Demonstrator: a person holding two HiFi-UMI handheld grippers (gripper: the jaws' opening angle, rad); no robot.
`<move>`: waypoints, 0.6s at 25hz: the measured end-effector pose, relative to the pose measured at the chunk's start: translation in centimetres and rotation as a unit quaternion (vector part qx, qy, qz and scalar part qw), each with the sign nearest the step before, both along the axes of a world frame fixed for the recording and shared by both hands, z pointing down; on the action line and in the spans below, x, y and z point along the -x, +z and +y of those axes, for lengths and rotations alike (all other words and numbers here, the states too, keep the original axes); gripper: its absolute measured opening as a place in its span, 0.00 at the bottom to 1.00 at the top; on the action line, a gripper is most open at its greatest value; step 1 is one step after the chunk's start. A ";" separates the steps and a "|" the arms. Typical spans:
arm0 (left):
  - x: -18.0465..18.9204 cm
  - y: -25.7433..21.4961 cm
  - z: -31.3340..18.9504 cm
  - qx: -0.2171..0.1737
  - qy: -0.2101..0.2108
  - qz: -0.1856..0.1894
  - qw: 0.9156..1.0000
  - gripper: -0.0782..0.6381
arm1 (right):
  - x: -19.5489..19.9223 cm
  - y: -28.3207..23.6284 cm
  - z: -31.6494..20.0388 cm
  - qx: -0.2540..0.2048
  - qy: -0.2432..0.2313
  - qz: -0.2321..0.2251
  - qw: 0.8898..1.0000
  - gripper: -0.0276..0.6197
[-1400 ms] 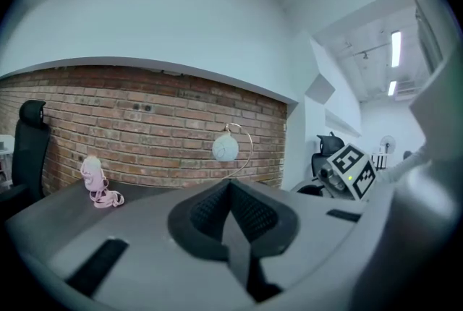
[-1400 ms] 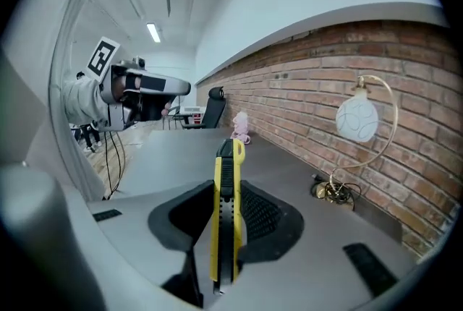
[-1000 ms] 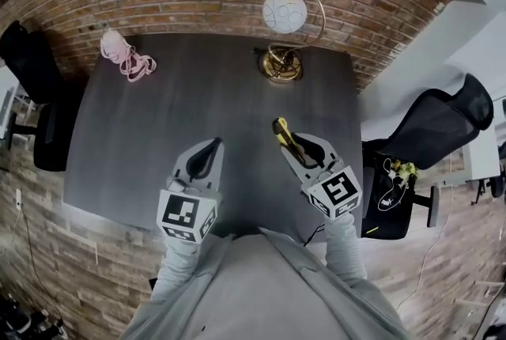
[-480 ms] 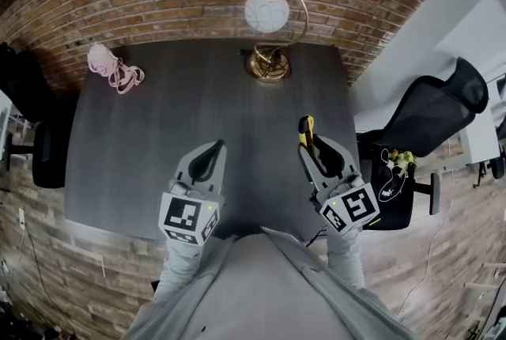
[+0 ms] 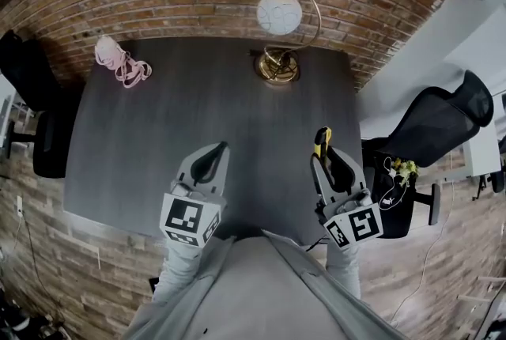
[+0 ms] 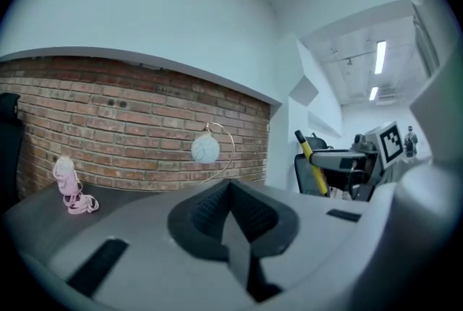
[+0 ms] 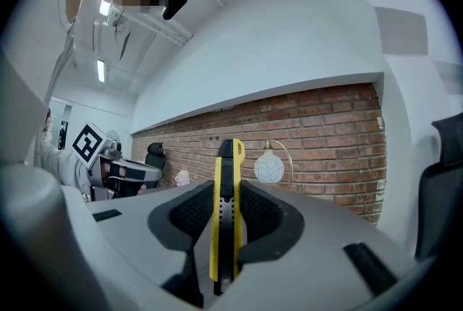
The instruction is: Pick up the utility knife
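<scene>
The utility knife, yellow with a black slider, is clamped between the pads of my right gripper and held in the air above the right side of the dark table. In the right gripper view the knife stands on edge between the jaws, and its tip sticks out past my right gripper. My left gripper hovers over the table's near edge, shut with nothing in it. In the left gripper view the jaws of my left gripper meet, and the knife shows off to the right.
A brass lamp with a white globe stands at the table's far edge by the brick wall. A pink bundle lies at the far left corner. A black office chair stands right of the table, and another to its left.
My right gripper has risen and shifted right with the knife, which has turned from pointing far-left to pointing straight away. The left gripper has stayed put.
</scene>
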State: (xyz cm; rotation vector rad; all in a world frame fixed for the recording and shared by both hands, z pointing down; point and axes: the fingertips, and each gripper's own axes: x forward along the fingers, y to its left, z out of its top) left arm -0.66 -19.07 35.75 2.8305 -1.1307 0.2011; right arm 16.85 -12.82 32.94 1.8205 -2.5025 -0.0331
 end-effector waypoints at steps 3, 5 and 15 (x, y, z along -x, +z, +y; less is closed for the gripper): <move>0.3 0.1 0.0 0.001 -0.004 0.001 1.000 0.13 | 0.3 0.0 -0.1 0.000 -0.003 -0.004 1.000 0.24; 0.5 0.1 0.1 0.001 -0.007 0.001 1.000 0.13 | 0.6 0.0 -0.2 0.000 -0.005 -0.005 1.000 0.24; 1.0 0.1 0.5 0.002 -0.014 0.004 1.000 0.13 | 1.0 -0.3 -0.2 -0.003 -0.012 -0.013 1.000 0.24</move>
